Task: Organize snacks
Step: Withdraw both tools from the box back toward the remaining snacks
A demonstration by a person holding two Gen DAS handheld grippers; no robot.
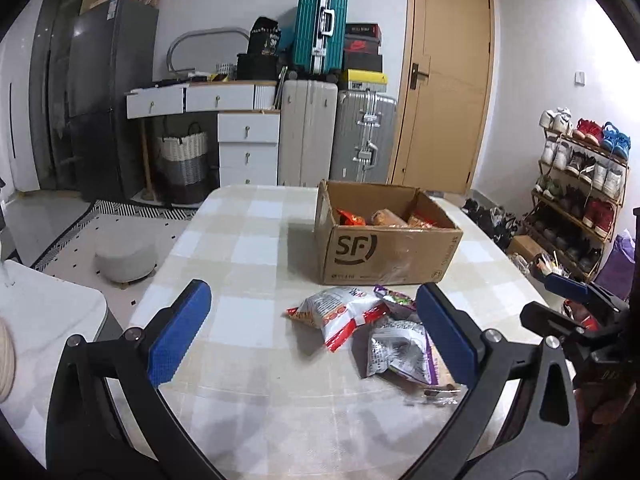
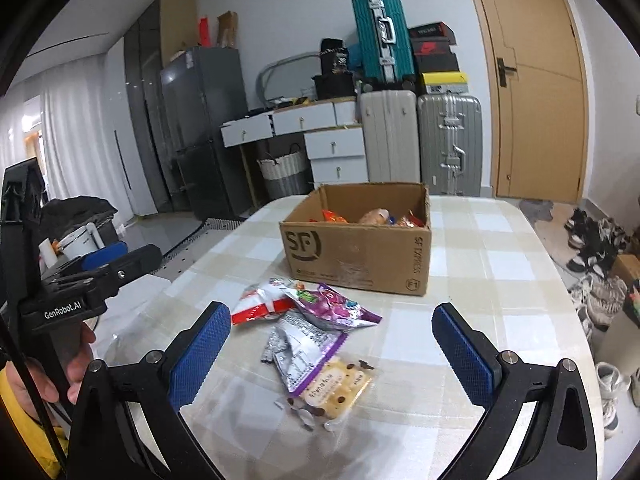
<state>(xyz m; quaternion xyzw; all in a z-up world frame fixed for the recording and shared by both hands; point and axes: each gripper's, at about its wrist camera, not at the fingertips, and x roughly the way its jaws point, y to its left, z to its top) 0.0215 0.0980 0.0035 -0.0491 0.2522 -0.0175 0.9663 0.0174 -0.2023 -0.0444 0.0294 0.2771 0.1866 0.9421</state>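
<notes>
Blue-padded left gripper (image 1: 314,332): jaws spread wide, nothing between the pads, held above the checked tablecloth (image 1: 248,240). Blue-padded right gripper (image 2: 332,354): jaws likewise spread wide, empty.

Position of snacks relative to grippers:
- Loose pile of packets on the cloth, just in front of both grippers, nearer than the cardboard box (image 2: 356,252).
- Left wrist view: pile toward the right-hand finger, red-and-white packet (image 1: 340,312) closest to centre, silver packet (image 1: 396,350) partly behind that finger.
- Right wrist view: pile between the two fingers, closer to the left-hand one; no contact with either pad.

Appearance of snacks:
- Red-and-white packet: crinkled foil, lying flat.
- Purple packet (image 2: 336,310): bright printed front, overlapping the silver packet.
- Silver packet: back face up, fine print, purple edge.
- Clear packet of pale biscuits with dark chips (image 2: 334,390): nearest the right gripper.
- Further orange and red packets (image 2: 340,217) already inside the box, open at the top.

Readable writing:
- Box front: "SF" logo; box side: "SF EXPRESS".
- Left gripper body, seen from the right wrist view: "GenRobot.AI".
- Packet print: too small to read.
</notes>
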